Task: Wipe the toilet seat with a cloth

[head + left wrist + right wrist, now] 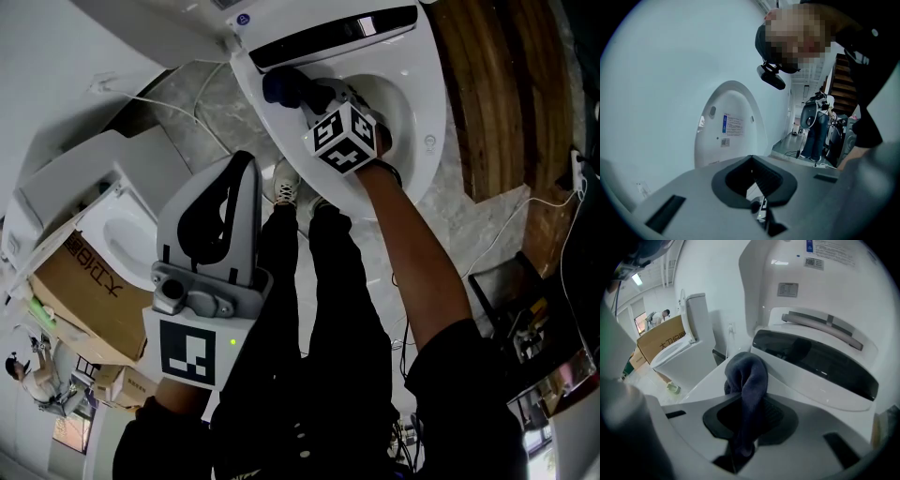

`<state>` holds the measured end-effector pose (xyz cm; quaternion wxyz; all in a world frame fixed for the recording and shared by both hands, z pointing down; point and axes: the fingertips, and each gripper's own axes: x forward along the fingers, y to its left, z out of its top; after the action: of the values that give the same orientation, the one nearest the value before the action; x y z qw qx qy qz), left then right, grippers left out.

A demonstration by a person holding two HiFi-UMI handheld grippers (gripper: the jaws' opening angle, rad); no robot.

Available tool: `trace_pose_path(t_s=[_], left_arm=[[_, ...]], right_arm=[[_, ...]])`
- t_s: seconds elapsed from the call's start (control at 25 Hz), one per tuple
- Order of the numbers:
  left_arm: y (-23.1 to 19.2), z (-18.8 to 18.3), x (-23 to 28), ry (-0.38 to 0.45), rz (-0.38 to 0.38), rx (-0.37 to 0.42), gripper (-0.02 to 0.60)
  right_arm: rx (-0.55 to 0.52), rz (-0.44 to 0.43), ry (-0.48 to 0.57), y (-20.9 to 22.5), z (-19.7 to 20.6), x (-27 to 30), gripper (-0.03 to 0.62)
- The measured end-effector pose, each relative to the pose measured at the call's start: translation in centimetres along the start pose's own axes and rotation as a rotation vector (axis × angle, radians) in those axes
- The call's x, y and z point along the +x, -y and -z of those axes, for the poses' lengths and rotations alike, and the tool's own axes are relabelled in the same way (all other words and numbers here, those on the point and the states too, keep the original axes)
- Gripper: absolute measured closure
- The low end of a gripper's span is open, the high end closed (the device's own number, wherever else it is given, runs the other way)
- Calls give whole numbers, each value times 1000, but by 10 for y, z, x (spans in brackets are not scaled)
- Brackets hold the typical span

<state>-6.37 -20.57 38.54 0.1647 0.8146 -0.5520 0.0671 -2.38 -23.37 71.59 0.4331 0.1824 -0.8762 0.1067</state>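
Observation:
The white toilet seat (428, 131) lies at the top of the head view, with a black panel (337, 33) across its rear. My right gripper (302, 94) is shut on a dark blue cloth (284, 86), and the cloth rests on the seat's rear left rim. In the right gripper view the cloth (747, 373) bulges out past the right gripper (747, 401), just before the black panel (811, 362), with the seat rim (710, 383) beneath it. My left gripper (246, 164) is held back near the person's legs, off the toilet. The left gripper (752, 161) is shut on nothing and points at a raised white lid (731, 126).
A second toilet (112, 220) stands to the left, beside a cardboard box (89, 286). Wooden boards (497, 84) run along the right, with cables (525, 211) on the floor. The person's shoes (286, 183) stand right below the bowl.

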Motion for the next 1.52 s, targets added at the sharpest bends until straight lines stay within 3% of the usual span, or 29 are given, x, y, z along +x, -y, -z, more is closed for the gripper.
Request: trace_pose_path(t_s=[0.64, 1.52], left_arm=[[11, -4, 21, -12, 19, 15, 571], [28, -5, 39, -28, 48, 24, 571]], right_arm=[[153, 167, 22, 56, 17, -14, 517], [352, 260, 30, 118, 54, -46, 519]])
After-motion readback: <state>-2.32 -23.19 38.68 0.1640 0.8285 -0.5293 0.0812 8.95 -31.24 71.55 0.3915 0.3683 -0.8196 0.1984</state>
